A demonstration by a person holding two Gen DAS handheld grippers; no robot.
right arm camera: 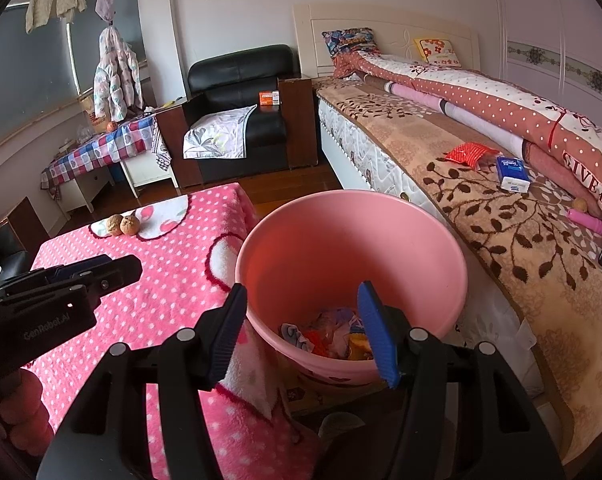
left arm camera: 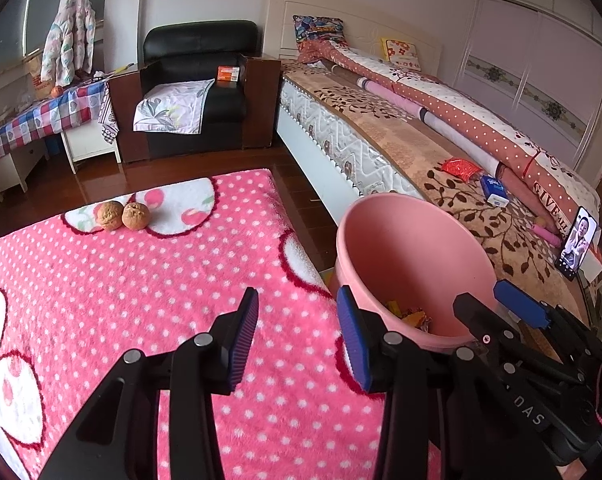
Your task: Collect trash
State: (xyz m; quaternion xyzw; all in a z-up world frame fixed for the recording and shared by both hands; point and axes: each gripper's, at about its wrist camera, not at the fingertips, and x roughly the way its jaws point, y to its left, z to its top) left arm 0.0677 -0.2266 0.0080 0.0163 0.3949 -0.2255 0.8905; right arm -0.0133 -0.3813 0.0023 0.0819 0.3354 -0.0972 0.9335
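**Both grippers empty beside the pink bin**

Centrally, a pink bin stands on the floor between a surface draped in a pink polka-dot blanket and a bed. Crumpled wrappers, the collected trash, lie in the bottom of the bin; in the left wrist view only a few of them show above its near rim.

The right gripper hangs over the near rim of the bin, its blue-padded jaws apart with nothing between them. The left gripper is held over the blanket, just beside the bin, its jaws likewise apart and empty. Each gripper appears in the other's view: the left gripper left of the bin, the right gripper at the bin's near right side.

Two walnuts rest touching each other on the blanket, well away from the bin at the far end. On the bed, beyond the bin, lie a red packet and, just beside it, a blue-and-white tissue pack. A phone stands propped on the bed to the right of the bin, with a pink cylinder near it.
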